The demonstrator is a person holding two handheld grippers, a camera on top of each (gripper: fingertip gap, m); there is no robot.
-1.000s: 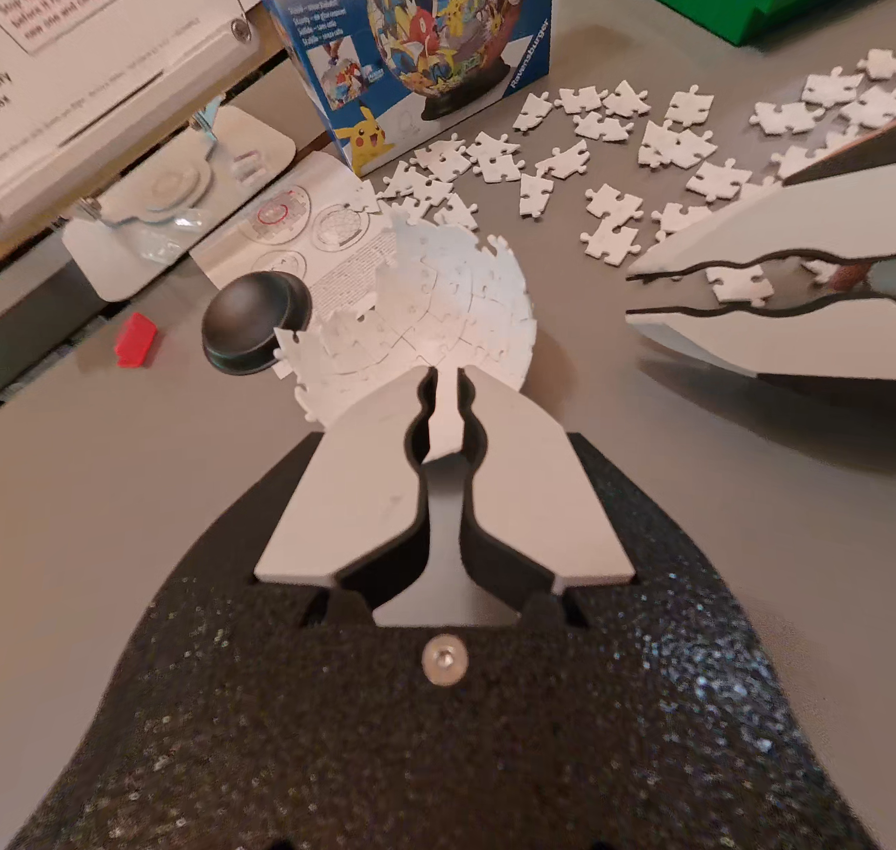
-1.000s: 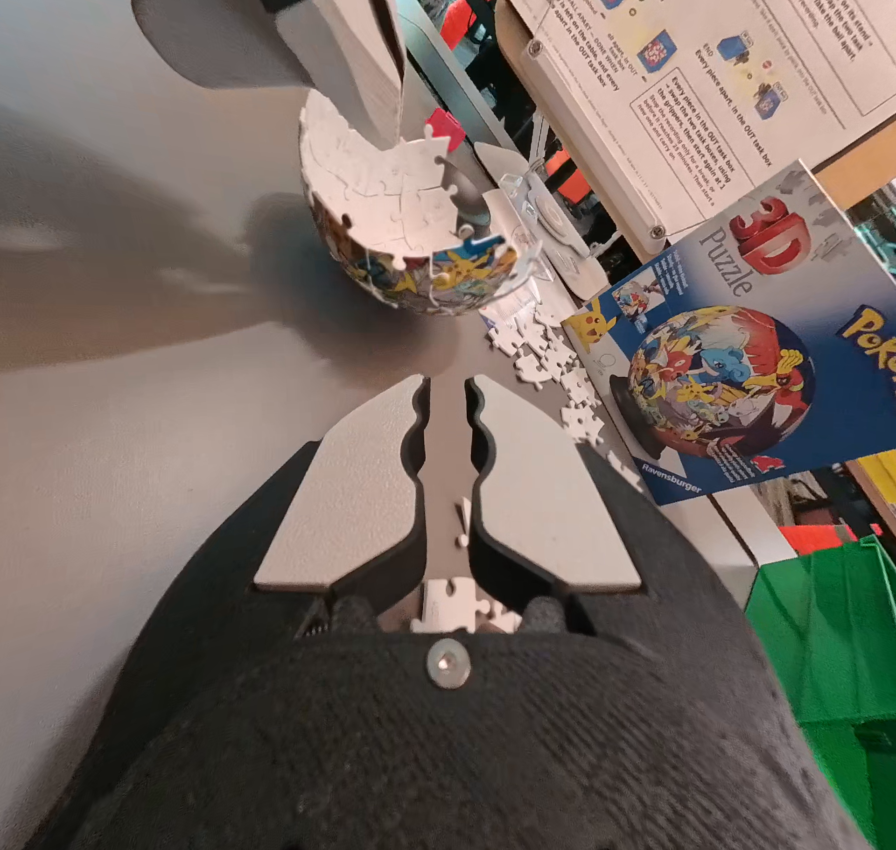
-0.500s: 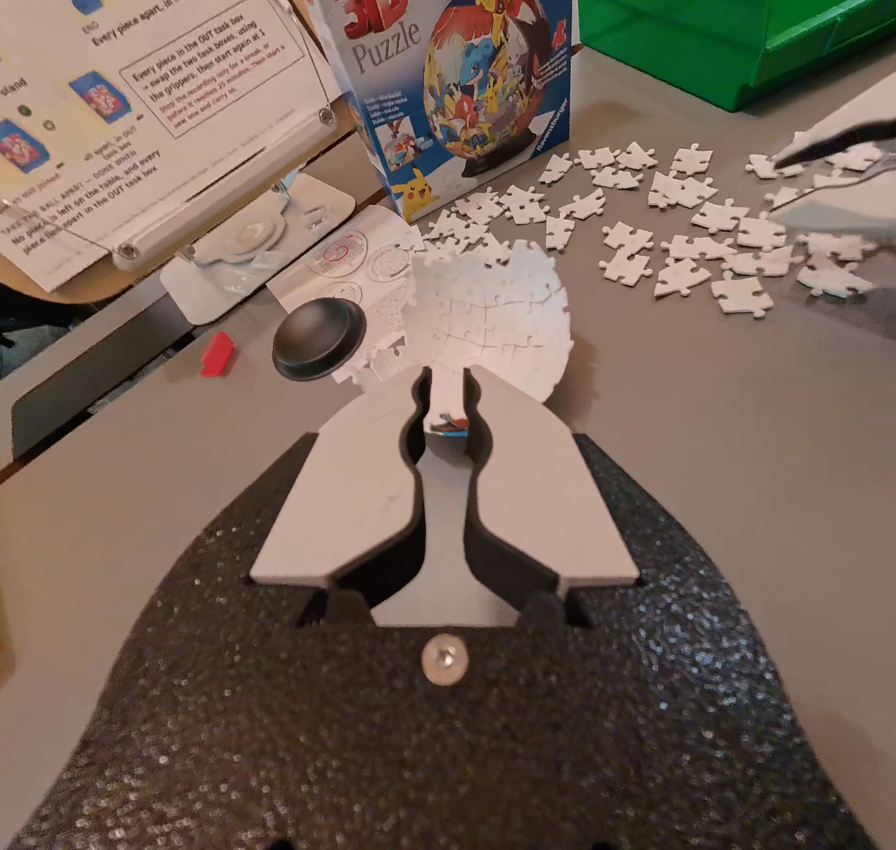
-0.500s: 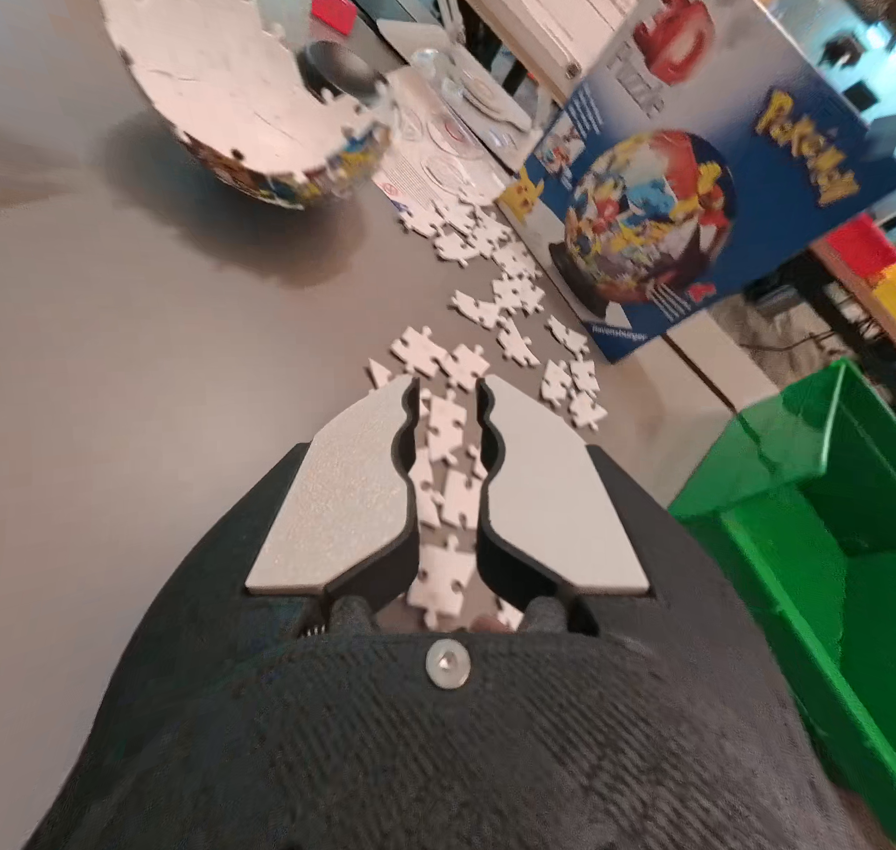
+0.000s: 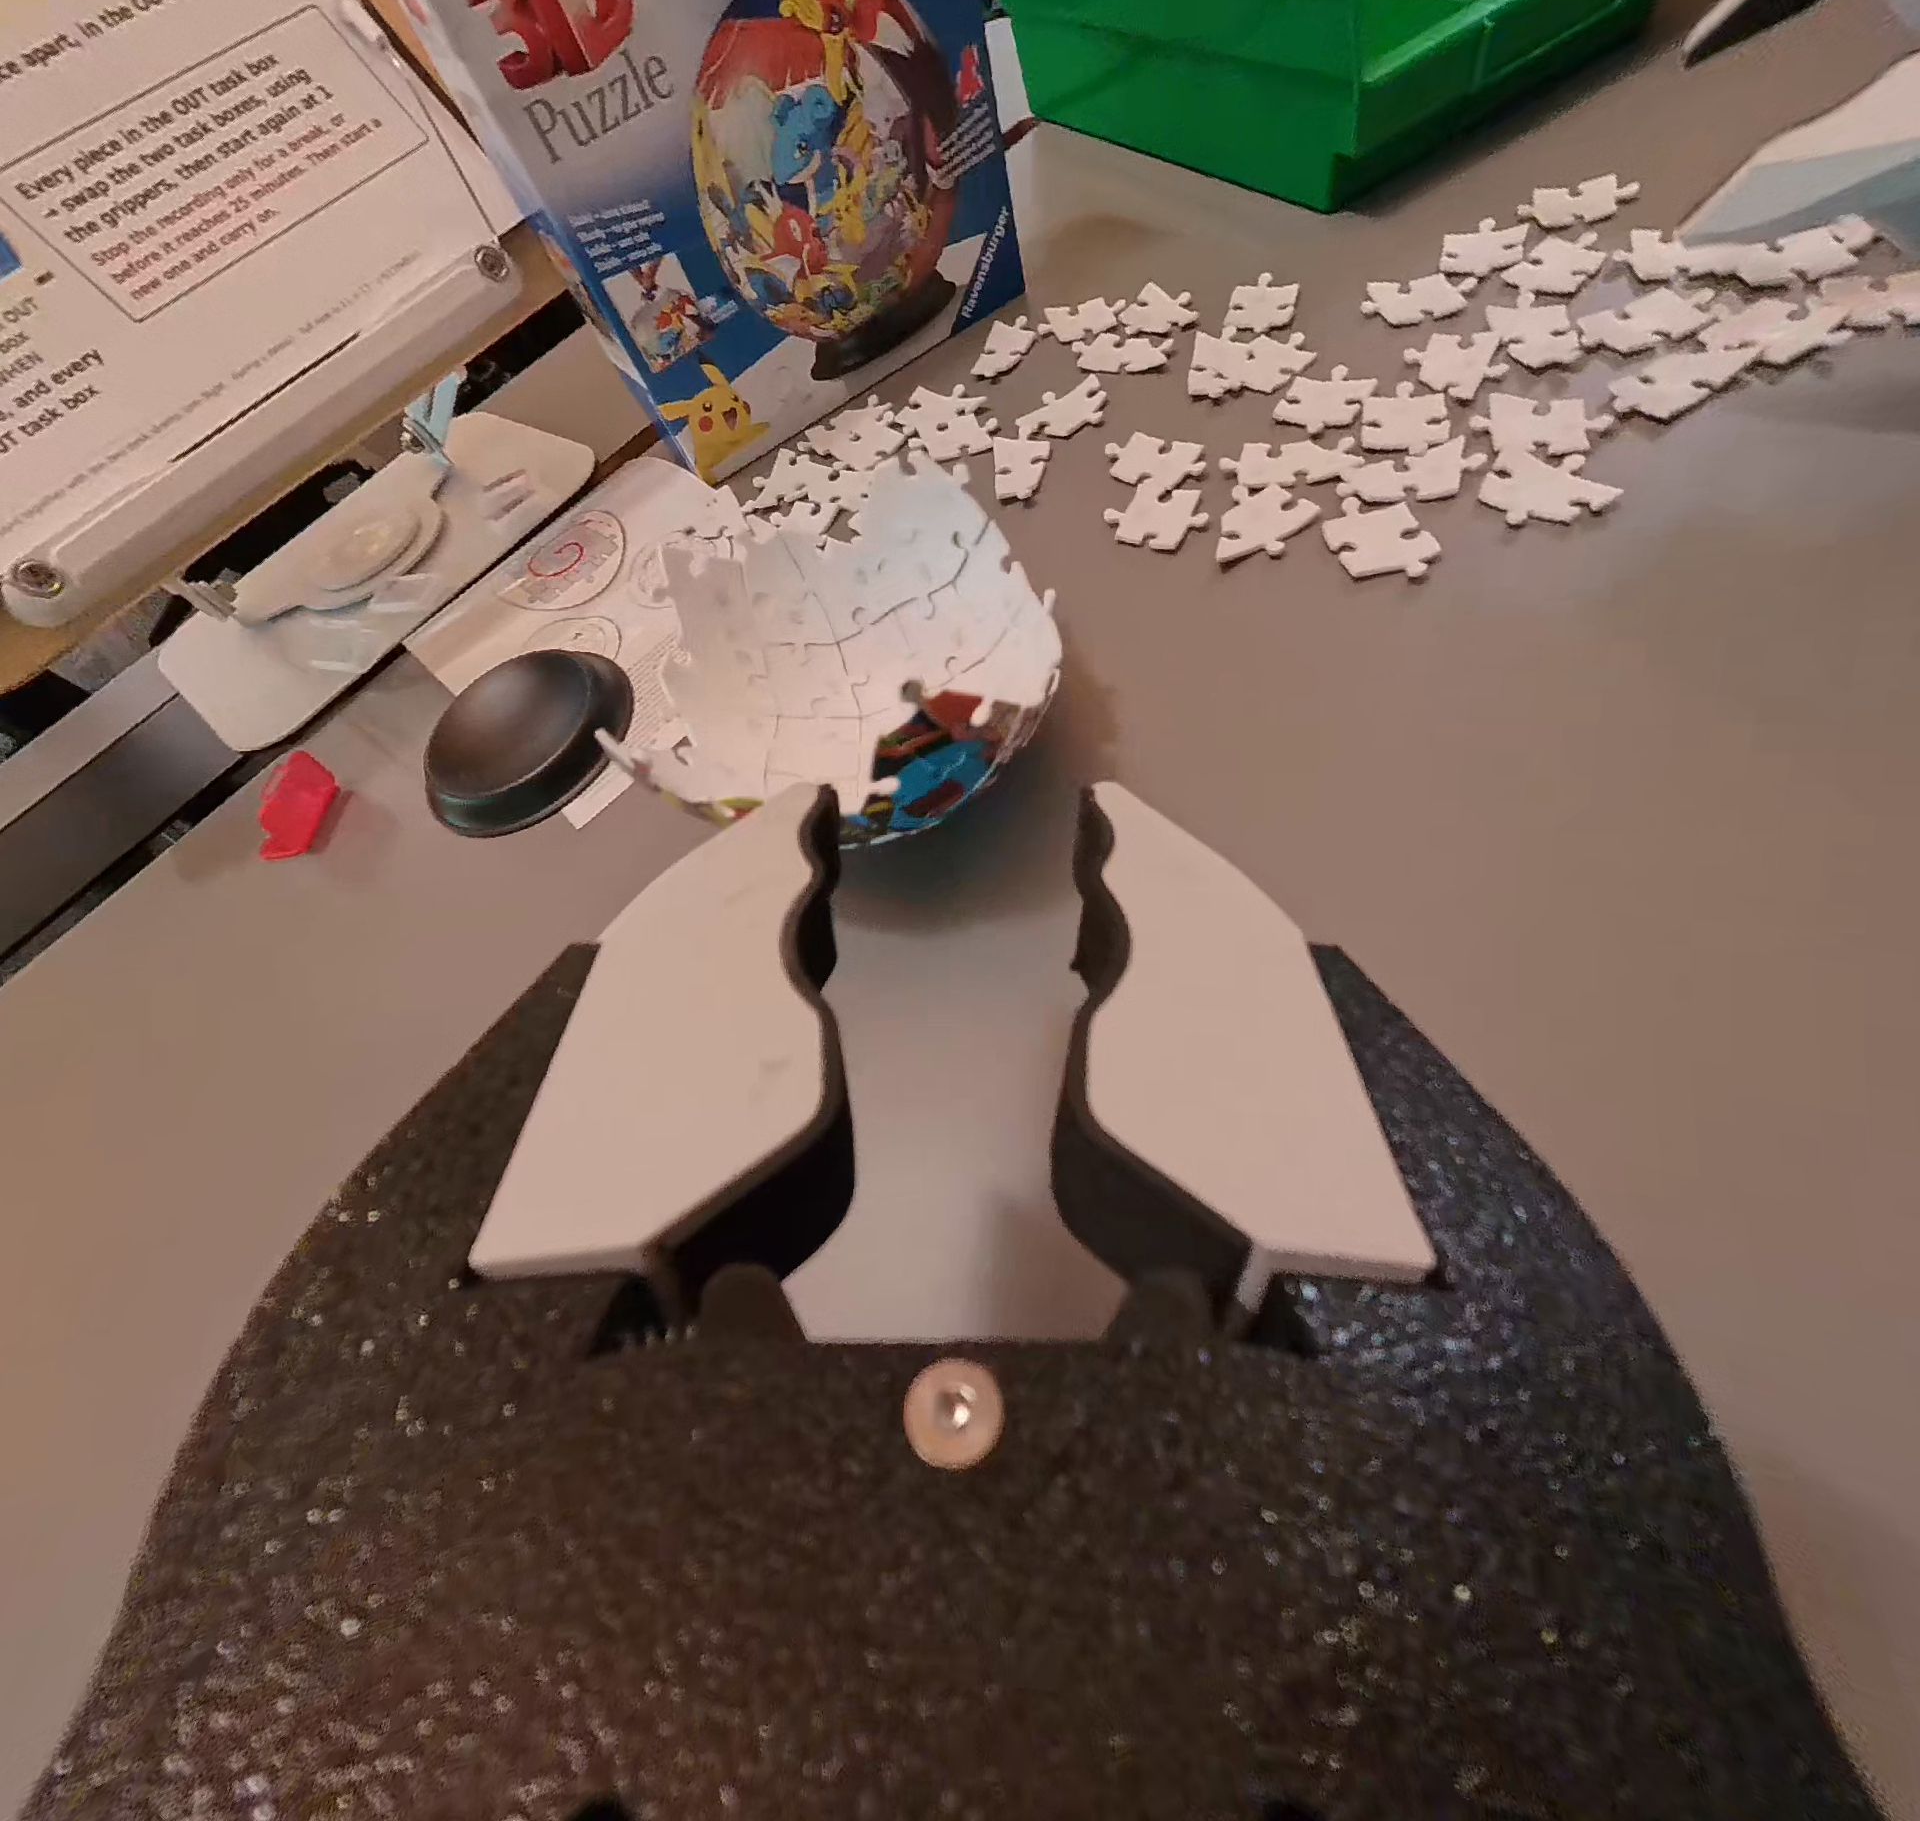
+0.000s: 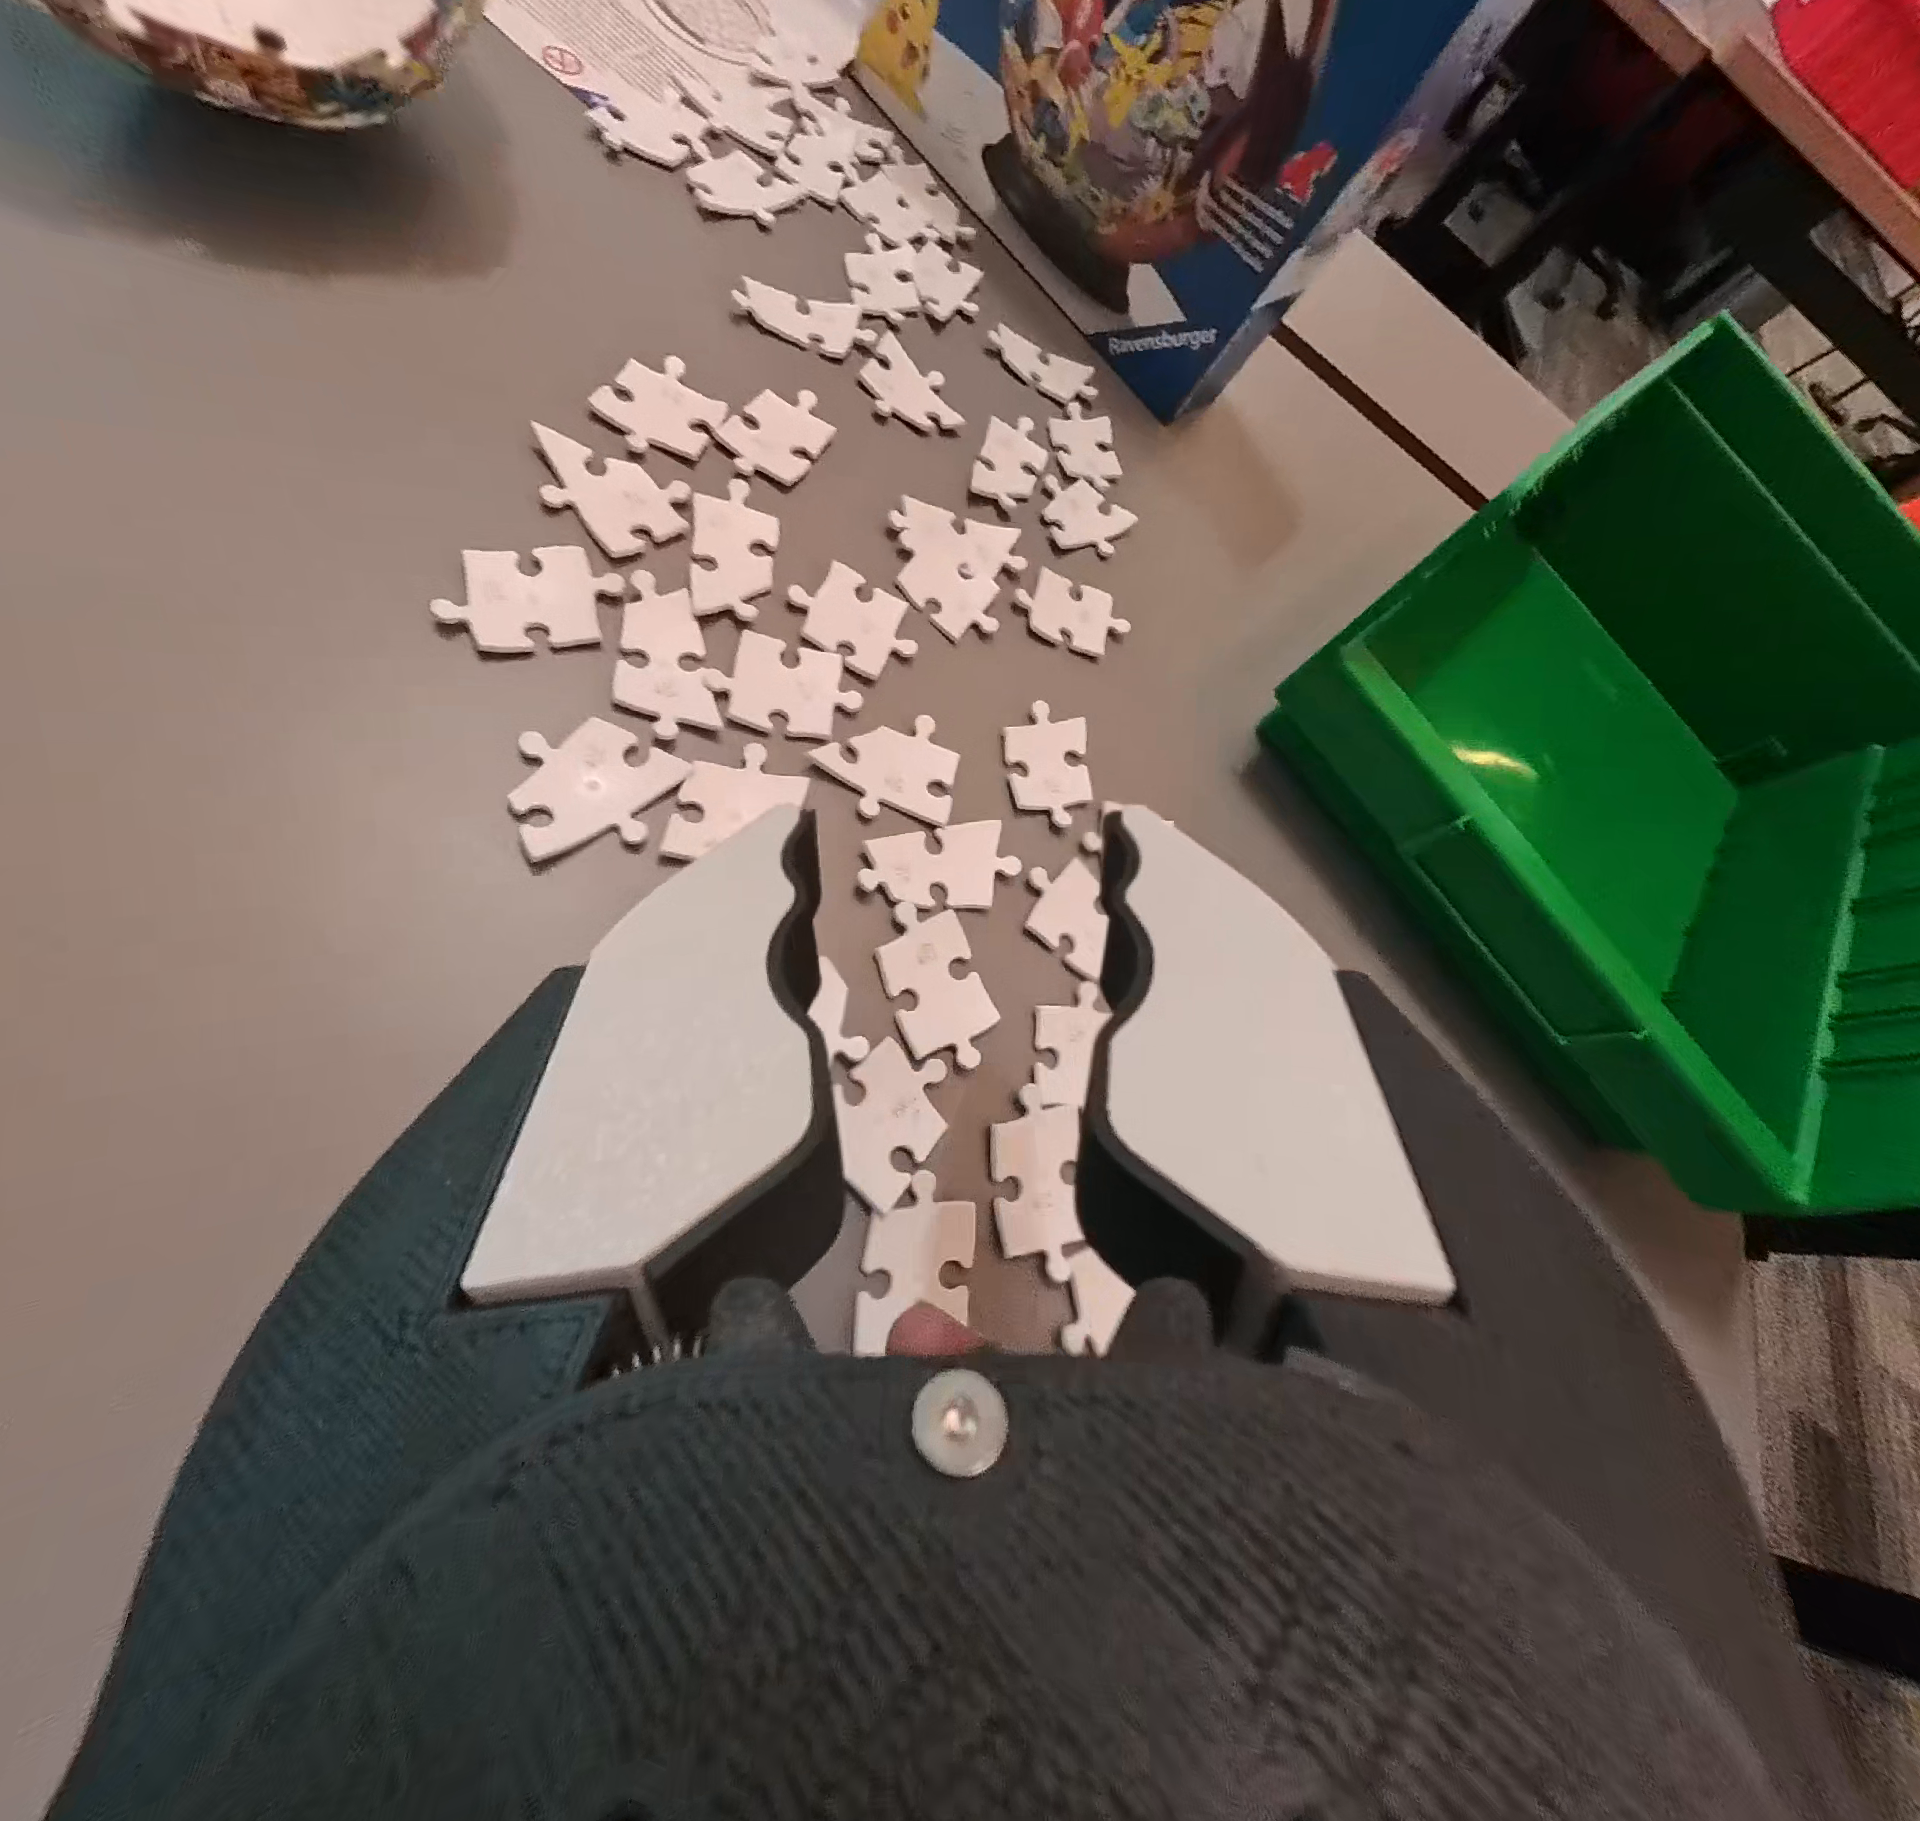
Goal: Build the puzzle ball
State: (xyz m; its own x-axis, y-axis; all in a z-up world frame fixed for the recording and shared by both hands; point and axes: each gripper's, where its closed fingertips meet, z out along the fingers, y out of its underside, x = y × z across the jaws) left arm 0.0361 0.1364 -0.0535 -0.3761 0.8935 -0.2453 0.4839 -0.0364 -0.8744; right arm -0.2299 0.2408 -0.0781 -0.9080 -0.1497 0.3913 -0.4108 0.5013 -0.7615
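Grey fingers of the right gripper point(image 6: 958, 826) stand spread and empty, hanging just over the near end of the scatter of loose puzzle pieces point(image 6: 790, 566). Several white pieces lie face down directly between and below the 2 fingers; 1 of them point(image 6: 935, 987) sits in the middle of the gap, its long side running roughly along the line of the fingers, so a straight drop and a squeeze across its short side looks like the natural pick. The scatter spreads away from the tips toward the puzzle box point(image 6: 1143, 109), with the green bin point(image 6: 1621, 836) off to the right on the table edge.

The left gripper point(image 5: 951, 805) is likewise parted and holds nothing. The half-built puzzle ball point(image 5: 862, 659) lies straight ahead of its tips, just beyond them and resting on the grey table point(image 5: 1455, 888) as an open bowl, white inside facing up, printed side down. The left finger tip overlaps the bowl's near rim in the picture; whether it touches cannot be told. The black stand point(image 5: 520, 743) sits just beside the bowl on its left, apart from it, with a small red block point(image 5: 299, 803) farther left.

So the right gripper is the nearer one to the loose pieces, and the left is the nearer one to the ball. In the right wrist view the ball point(image 6: 249, 5) lies well apart, ahead and to the left, so a picked piece would have to travel that way.
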